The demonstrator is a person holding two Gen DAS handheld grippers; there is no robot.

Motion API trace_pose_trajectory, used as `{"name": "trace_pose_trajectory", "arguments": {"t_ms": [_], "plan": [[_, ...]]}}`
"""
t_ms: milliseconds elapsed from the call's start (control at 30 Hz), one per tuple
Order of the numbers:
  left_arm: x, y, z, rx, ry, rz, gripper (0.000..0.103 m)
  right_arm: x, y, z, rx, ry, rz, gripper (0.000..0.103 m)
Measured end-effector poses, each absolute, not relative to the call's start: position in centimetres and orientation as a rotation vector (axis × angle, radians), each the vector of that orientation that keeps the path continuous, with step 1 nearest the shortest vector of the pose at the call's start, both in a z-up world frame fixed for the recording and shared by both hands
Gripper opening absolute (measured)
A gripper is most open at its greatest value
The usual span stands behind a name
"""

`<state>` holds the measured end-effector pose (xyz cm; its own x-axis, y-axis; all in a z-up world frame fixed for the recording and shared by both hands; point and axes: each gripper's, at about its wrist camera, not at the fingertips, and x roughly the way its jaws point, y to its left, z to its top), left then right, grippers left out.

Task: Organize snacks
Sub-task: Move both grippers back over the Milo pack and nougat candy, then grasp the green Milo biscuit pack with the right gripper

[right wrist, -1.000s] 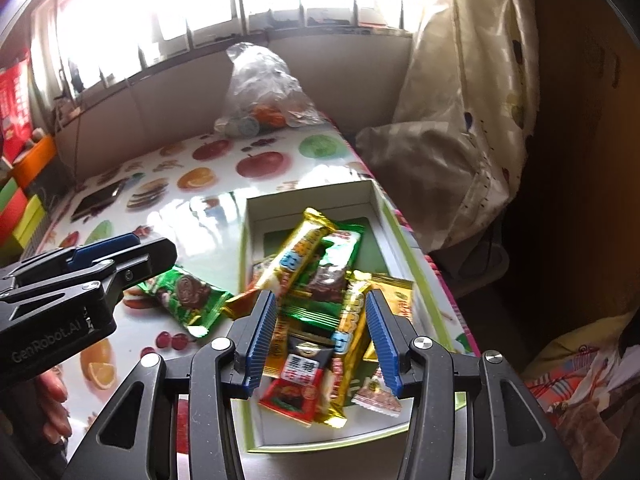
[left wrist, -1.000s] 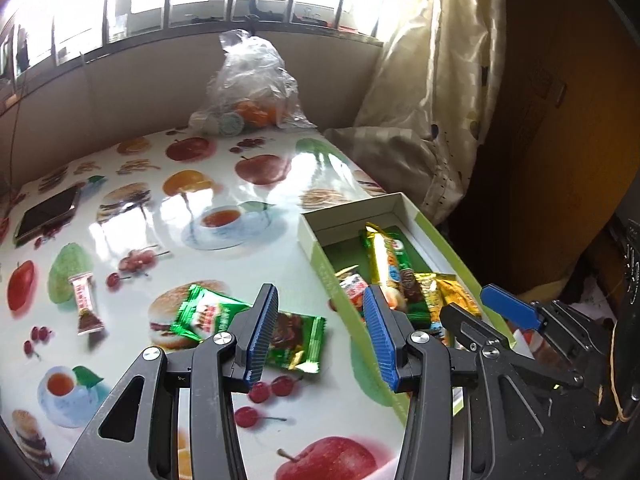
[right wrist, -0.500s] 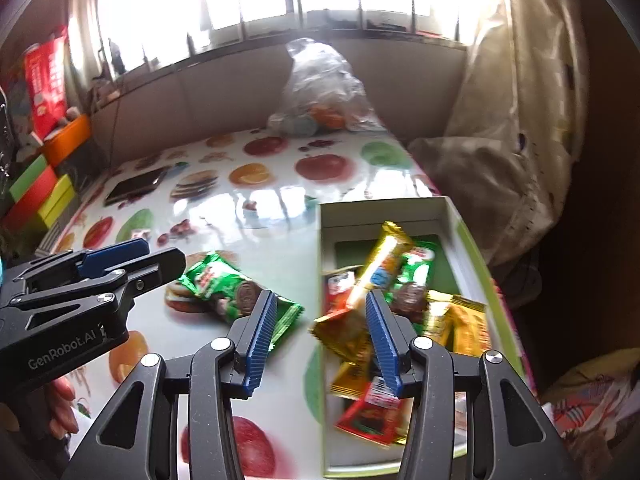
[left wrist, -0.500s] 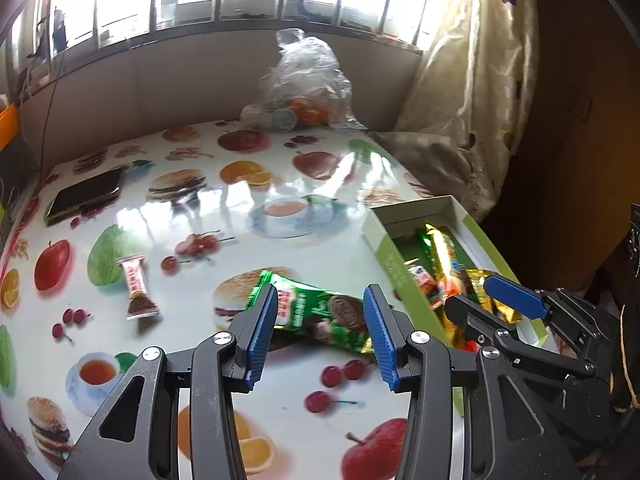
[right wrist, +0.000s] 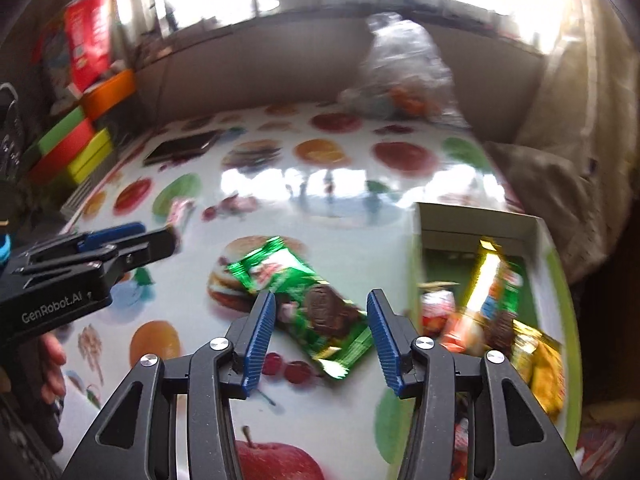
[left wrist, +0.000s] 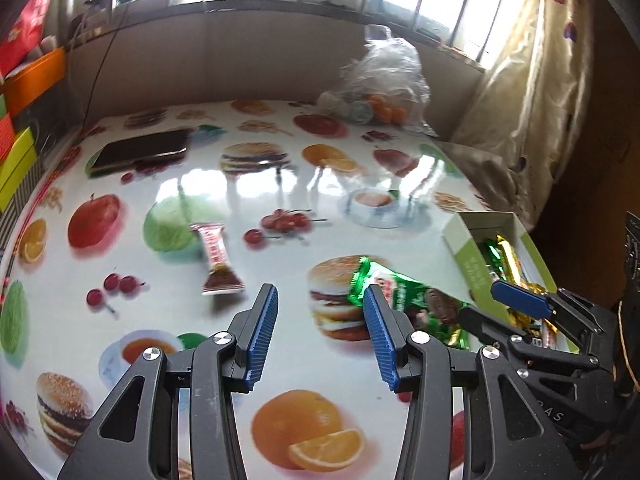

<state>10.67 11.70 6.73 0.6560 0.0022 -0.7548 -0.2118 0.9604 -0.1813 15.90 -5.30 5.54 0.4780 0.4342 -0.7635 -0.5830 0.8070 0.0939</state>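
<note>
My right gripper [right wrist: 320, 338] has its jaws spread, nothing between them, above the one green packet [right wrist: 304, 300] lying flat on the table [right wrist: 328, 200] just left of the box [right wrist: 480, 224]. My left gripper [left wrist: 318, 334] is spread too, over bare tablecloth; its right finger covers part of that packet [left wrist: 400, 296]. One small red-and-white sweet [left wrist: 216, 260] lies apart, toward the table's left edge. The box's snacks blur together (I cannot count them), and its near end is cut off. One phone [left wrist: 140, 152] and one plastic bag [left wrist: 384, 80] sit at the far edge.
</note>
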Motion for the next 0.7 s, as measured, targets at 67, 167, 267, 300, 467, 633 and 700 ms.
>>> {"name": "trace_pose_trajectory", "arguments": {"t_ms": [67, 167, 267, 300, 467, 633, 700], "plan": [[10.6, 12.4, 6.5, -0.275, 0.852, 0.135, 0.046, 16.1, -4.3, 5.2, -0.213, 0.878, 0.658, 0.052], [10.4, 13.3, 6.1, -0.285, 0.856, 0.149, 0.046, 16.8, -3.1, 4.3, -0.251, 0.909, 0.679, 0.055], [10.5, 14.0, 5.7, -0.292, 0.865, 0.159, 0.046, 17.7, -1.9, 3.7, -0.278, 0.933, 0.706, 0.057], [10.5, 14.2, 5.6, -0.295, 0.866, 0.160, 0.046, 18.0, -1.8, 3.5, -0.276, 0.948, 0.719, 0.057], [10.6, 15.0, 5.1, -0.311, 0.877, 0.165, 0.046, 18.9, -0.3, 2.5, -0.351, 0.971, 0.739, 0.057], [10.6, 15.7, 4.8, -0.329, 0.878, 0.171, 0.046, 20.0, 0.0, 1.6, -0.368, 1.000, 0.773, 0.057], [10.6, 15.8, 4.7, -0.331, 0.880, 0.172, 0.046, 20.3, 0.0, 1.4, -0.370, 1.012, 0.783, 0.058]]}}
